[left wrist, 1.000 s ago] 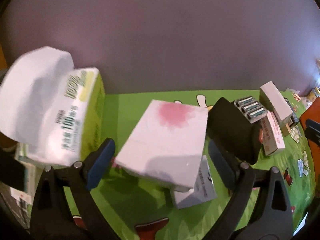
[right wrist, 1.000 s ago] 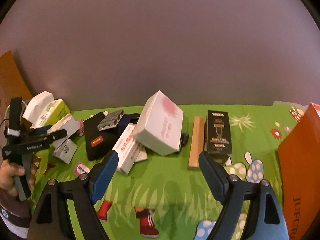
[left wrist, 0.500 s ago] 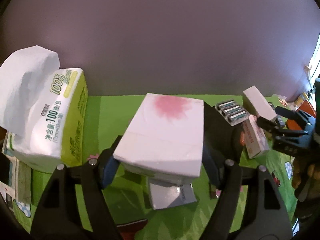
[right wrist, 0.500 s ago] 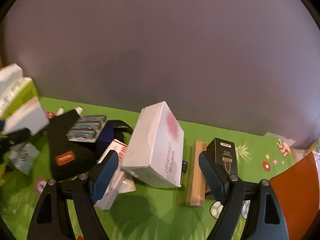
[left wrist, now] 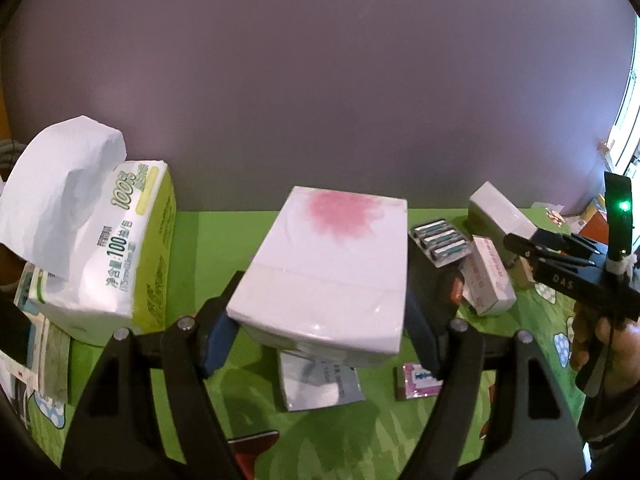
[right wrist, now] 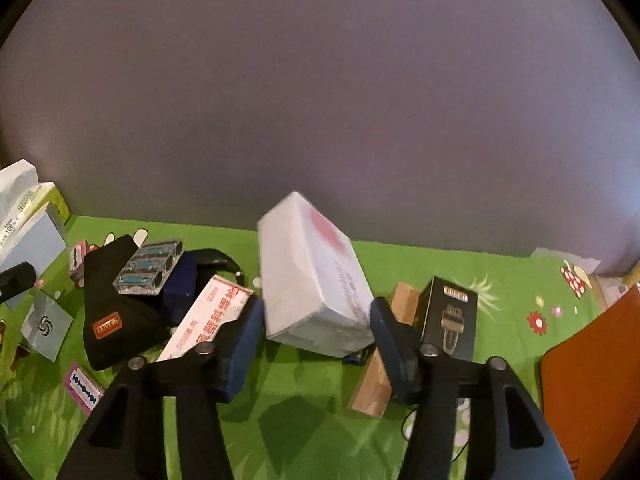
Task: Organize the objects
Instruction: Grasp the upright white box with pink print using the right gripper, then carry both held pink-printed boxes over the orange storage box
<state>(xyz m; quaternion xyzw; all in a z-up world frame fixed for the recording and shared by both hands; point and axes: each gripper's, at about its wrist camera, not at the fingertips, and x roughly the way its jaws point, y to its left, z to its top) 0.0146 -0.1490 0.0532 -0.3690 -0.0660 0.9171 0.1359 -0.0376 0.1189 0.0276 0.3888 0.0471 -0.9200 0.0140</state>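
A white box with a pink blotch [left wrist: 324, 264] sits between the fingers of my left gripper [left wrist: 324, 312]. Both blue pads press on its sides and it hangs just above the green mat [left wrist: 224, 240]. A second white box with a pink blotch [right wrist: 316, 276] leans tilted on the mat. My right gripper [right wrist: 316, 308] has its jaws closing on this box, and both pads touch its lower sides. In the left wrist view a hand [left wrist: 600, 344] holds the right gripper [left wrist: 520, 244] at the far right, beside that second box [left wrist: 496, 208].
A green tissue pack [left wrist: 120, 248] stands at the left. A black pouch [right wrist: 116, 312], a razor cartridge case [right wrist: 148, 268] and a red-lettered box [right wrist: 204, 320] crowd the middle. A wooden block [right wrist: 376, 376], a black trimmer box [right wrist: 448, 320] and an orange folder [right wrist: 592, 380] lie to the right.
My left gripper closed on its white box and raised it a little. My right gripper moved in on the second box and its jaws narrowed around it.
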